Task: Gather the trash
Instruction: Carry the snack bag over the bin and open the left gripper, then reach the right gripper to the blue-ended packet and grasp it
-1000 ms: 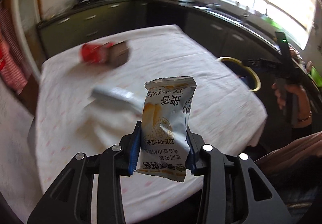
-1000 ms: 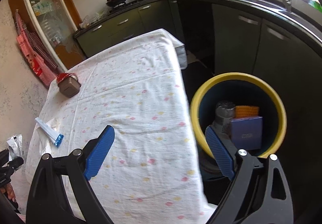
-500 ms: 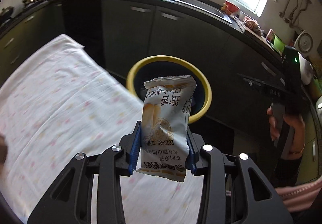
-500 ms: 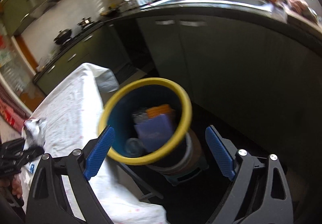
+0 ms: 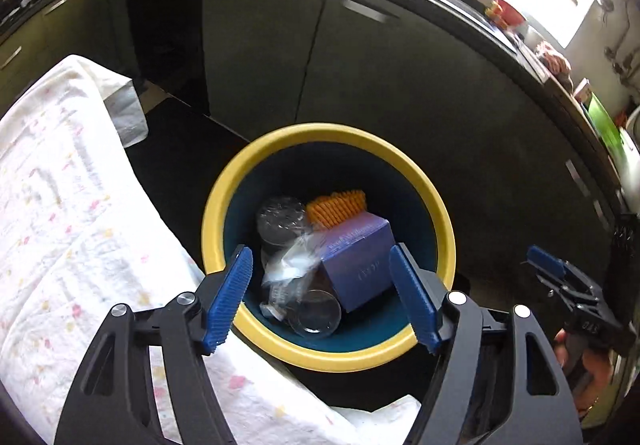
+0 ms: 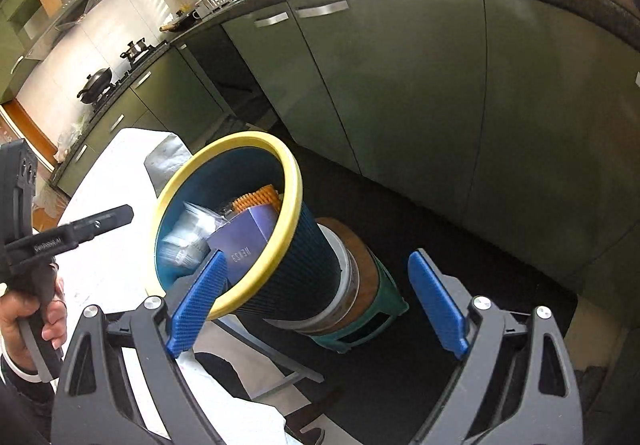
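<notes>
Largest first: dark green cabinets (image 5: 360, 85) running across the top, from ten o'clock round to three o'clock in the left wrist view. Below them, at seven to nine o'clock, a surface (image 5: 60, 225) draped in a white cloth with pink and yellow flecks. Just beside its edge, at centre, a blue bin (image 5: 328, 353) with a yellow rim, mouth facing up toward the left camera; in the right wrist view seen from the side, long axis tilted from ten o'clock at the rim down to four o'clock at the base, standing on a small green stool (image 6: 372, 313).

Inside the bin, a purple box (image 5: 360, 261) lying at three o'clock of the opening, an orange ridged item (image 5: 336, 205) at twelve o'clock, a clear round container (image 5: 280, 221) at eleven o'clock, another clear round piece (image 5: 316, 313) at six o'clock. Between them a pale crinkled wrapper (image 5: 292, 261), blurred, long axis roughly from seven to one o'clock; exact heading not clear.

Left tool (image 5: 320, 297) directly over the bin mouth, blue pads spreading apart, nothing pressed between them. Right tool (image 6: 316, 305) at five o'clock of the bin, pads wide apart, empty, the near pad overlapping the yellow rim in view.
</notes>
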